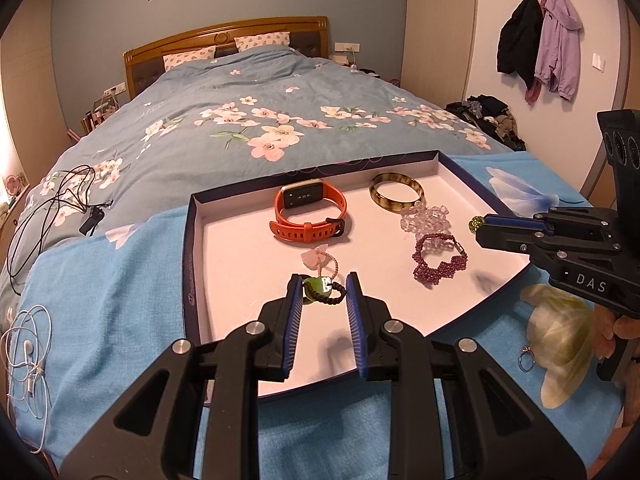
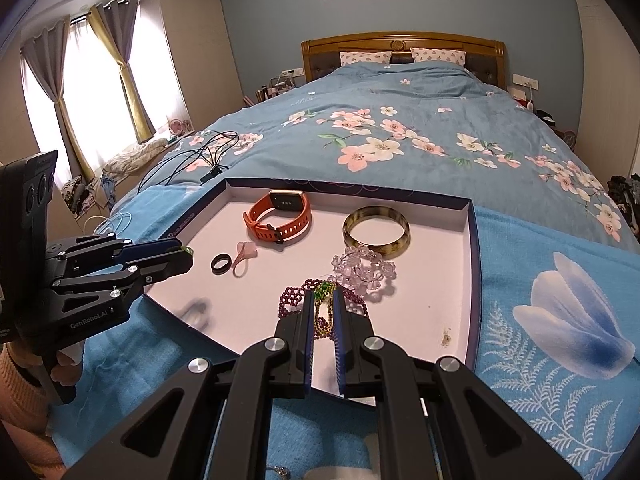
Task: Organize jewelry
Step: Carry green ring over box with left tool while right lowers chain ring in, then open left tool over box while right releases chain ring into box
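A shallow white tray (image 1: 192,260) with a dark rim lies on the bed. My left gripper (image 1: 322,280) hovers over its near left part, shut on a black cord bracelet with a green stone (image 1: 320,289). In the right wrist view the cord loop (image 2: 221,264) sticks out past its tips. My right gripper (image 2: 324,292) is shut on a green and gold bead string (image 2: 323,312) above the purple bead bracelet (image 2: 294,300). In the tray lie an orange watch (image 1: 308,216), a mottled bangle (image 1: 396,196), a clear crystal bracelet (image 1: 426,218) and a pink charm (image 1: 318,258).
The tray rests on a light blue flowered cloth (image 2: 540,280) over the quilt. A small ring (image 1: 526,356) lies on the cloth right of the tray. Black cables (image 1: 48,208) and white earphones (image 1: 28,352) lie to the left. A person's hand (image 2: 60,372) holds the left gripper.
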A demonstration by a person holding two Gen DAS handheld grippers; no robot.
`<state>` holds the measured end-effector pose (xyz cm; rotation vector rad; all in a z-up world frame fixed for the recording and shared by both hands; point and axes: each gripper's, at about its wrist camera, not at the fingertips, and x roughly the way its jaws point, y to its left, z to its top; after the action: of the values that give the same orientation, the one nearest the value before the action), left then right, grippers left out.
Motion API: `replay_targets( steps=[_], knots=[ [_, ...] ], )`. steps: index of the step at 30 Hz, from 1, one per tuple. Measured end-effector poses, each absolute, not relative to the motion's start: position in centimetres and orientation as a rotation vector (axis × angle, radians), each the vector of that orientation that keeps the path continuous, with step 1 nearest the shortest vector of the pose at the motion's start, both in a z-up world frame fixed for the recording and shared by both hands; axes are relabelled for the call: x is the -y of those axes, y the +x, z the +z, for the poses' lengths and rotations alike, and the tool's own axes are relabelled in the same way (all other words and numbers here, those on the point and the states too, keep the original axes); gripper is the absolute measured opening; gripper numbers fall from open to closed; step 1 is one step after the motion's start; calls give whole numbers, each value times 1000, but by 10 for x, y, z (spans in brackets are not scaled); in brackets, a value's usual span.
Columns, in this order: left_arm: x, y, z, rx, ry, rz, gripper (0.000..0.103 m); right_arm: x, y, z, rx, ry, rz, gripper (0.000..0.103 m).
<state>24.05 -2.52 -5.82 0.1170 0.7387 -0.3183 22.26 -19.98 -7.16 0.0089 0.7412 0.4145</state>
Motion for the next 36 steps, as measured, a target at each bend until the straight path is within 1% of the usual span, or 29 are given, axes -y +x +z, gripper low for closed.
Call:
replay_targets(
  steps=[25,36],
  knots=[
    [28,260,-75,-806,106,-306,23,189,240,-88,-799,-29,398,7],
    [31,261,-81,-810,115,-303,23,190,243,-91,-809,-20,386,9]
  ],
)
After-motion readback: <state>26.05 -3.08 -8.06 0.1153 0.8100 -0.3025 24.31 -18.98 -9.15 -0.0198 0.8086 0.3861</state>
